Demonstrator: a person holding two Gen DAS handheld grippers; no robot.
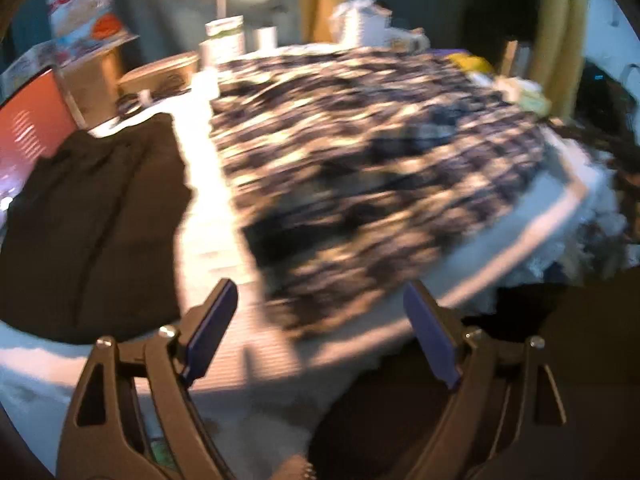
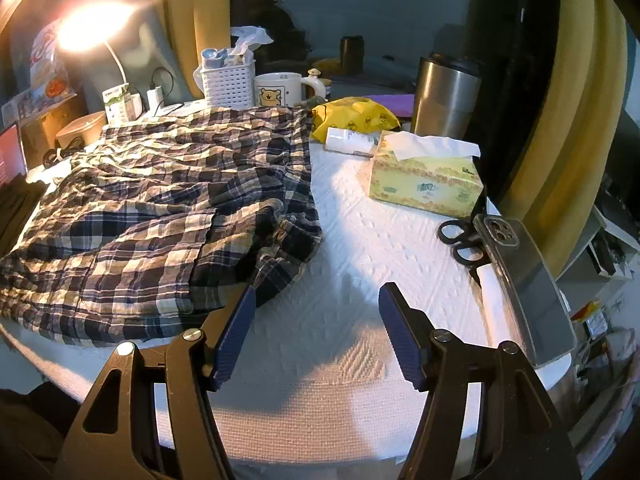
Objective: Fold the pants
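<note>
Now lying rumpled on the white-covered desk (image 2: 360,240): dark-blue-and-cream plaid cloth pants (image 2: 168,208). Hovering wide and empty just above the near hem, left hand-held gripper (image 1: 320,312); gaping beside the pants over bare cover, holding nothing, right hand-held gripper (image 2: 318,312).

White textured tabletop (image 2: 352,240) bears plaid pants (image 2: 168,216), tissue box (image 2: 424,184), scissors (image 2: 460,240).
</note>
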